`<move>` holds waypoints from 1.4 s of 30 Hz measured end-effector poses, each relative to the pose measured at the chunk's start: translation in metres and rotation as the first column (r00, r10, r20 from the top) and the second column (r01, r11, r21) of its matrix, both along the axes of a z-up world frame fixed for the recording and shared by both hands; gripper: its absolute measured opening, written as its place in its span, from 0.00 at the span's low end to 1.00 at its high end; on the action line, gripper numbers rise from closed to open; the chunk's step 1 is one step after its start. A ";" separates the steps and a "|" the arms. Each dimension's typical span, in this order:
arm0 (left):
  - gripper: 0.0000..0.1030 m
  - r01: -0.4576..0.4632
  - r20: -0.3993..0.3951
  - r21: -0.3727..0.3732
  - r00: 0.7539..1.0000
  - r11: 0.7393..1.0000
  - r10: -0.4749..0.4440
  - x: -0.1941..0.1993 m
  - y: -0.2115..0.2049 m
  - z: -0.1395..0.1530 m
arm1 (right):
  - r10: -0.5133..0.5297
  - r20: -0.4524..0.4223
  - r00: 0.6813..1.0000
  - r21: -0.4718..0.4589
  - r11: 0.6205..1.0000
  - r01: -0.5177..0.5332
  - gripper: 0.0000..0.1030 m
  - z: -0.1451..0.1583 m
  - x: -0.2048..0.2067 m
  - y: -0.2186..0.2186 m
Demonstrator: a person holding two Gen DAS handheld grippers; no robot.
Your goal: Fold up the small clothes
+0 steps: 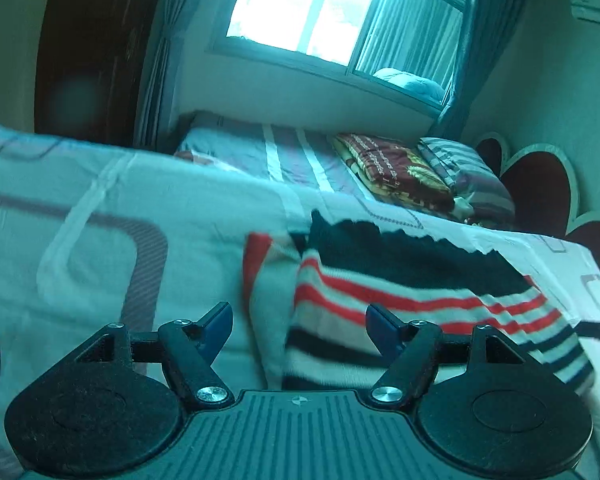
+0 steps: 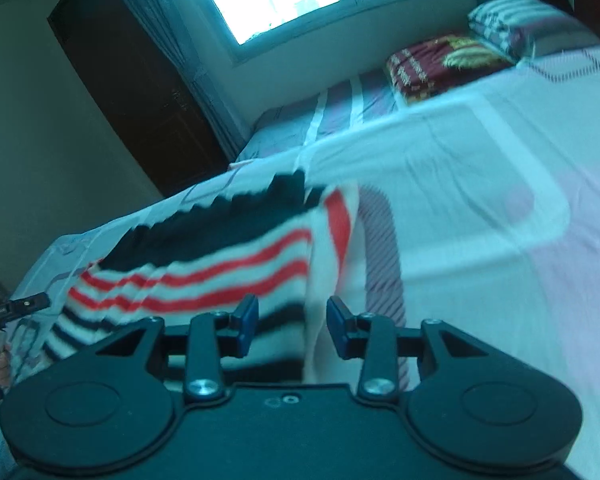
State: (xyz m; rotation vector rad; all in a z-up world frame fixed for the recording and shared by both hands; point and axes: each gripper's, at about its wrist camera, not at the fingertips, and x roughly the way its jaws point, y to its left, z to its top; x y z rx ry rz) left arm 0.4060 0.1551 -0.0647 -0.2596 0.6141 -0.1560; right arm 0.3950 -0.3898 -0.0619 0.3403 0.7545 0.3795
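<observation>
A small striped knit garment (image 1: 400, 300), white with red and navy bands, lies on the bed sheet (image 1: 100, 200). It looks folded, with a flap at its left side. My left gripper (image 1: 300, 320) is open just in front of its near edge, holding nothing. In the right wrist view the same garment (image 2: 220, 264) lies ahead and left. My right gripper (image 2: 292, 320) is open at its near right corner, empty. The other gripper's tip (image 2: 24, 304) shows at the far left.
The bed sheet (image 2: 480, 180) is pale with rounded line patterns. A red patterned folded blanket (image 1: 396, 168) and a striped pillow (image 1: 468, 172) lie at the bed's far end near a heart-shaped headboard (image 1: 540, 188). A window (image 1: 320, 8) and dark wardrobe (image 1: 92, 48) stand behind.
</observation>
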 end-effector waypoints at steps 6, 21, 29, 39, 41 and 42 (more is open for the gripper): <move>0.42 0.023 -0.085 -0.042 0.996 0.999 -0.026 -0.019 -0.005 -0.020 | -0.017 -0.012 1.000 0.028 0.999 0.017 0.34 -0.008 -0.031 0.002; 0.42 0.051 -0.147 -0.204 0.986 0.978 -0.082 -0.027 0.006 -0.044 | 0.095 -0.080 0.992 0.090 0.992 -0.088 0.29 -0.020 -0.031 -0.002; 0.07 0.075 -0.060 -0.221 0.994 0.972 -0.090 -0.055 0.019 -0.027 | 0.169 -0.004 0.986 0.002 0.986 -0.169 0.07 0.010 -0.052 -0.003; 0.20 0.057 -0.077 -0.008 0.995 0.998 -0.057 -0.060 0.008 -0.045 | 0.052 -0.081 0.995 0.032 0.998 -0.049 0.06 -0.027 -0.044 -0.013; 0.68 -0.027 -0.056 0.094 0.998 0.995 0.032 -0.071 0.013 -0.033 | -0.014 -0.040 0.999 0.002 1.000 0.014 0.28 -0.015 -0.055 -0.017; 0.68 -0.060 -0.026 0.134 0.998 0.989 0.064 -0.075 0.013 -0.023 | -0.040 -0.004 0.999 -0.046 0.998 0.039 0.29 -0.007 -0.061 -0.016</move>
